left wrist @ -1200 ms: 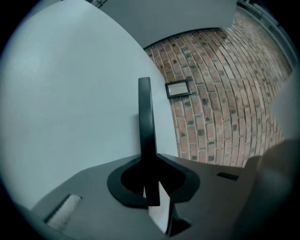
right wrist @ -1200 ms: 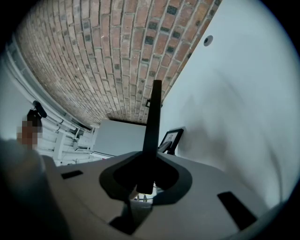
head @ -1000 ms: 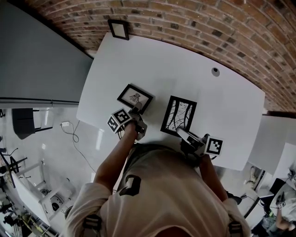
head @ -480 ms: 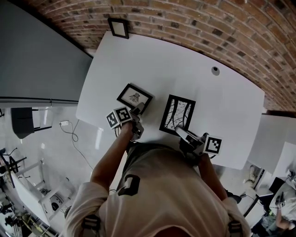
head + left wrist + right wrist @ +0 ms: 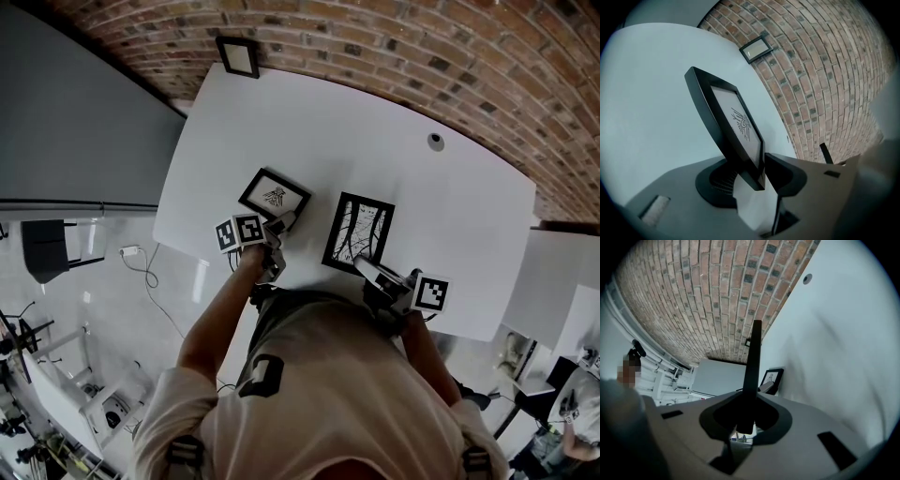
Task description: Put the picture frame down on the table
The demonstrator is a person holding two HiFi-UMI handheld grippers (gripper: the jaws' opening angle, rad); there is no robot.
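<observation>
— As the head view looks down, where are the frames?
— Small frame [image 5: 273, 194] just ahead of the left gripper [image 5: 281, 223], tall frame [image 5: 358, 232] ahead of the right gripper [image 5: 366, 267], over the table [image 5: 431, 206].
— Left gripper view?
— Jaws clamped on its corner, frame tilted.
— Right gripper view?
— Jaws pinching the tall frame's edge.

White T-shirt [image 5: 347, 375], dark back emblem [image 5: 265, 373], black-and-white marker cubes [image 5: 236, 231] [image 5: 433, 293]

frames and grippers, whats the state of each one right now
small frame: gripped at one corner
large frame: gripped at its near edge
far frame: not held, at the brick wall
left gripper: shut on small frame
right gripper: shut on large frame
</observation>
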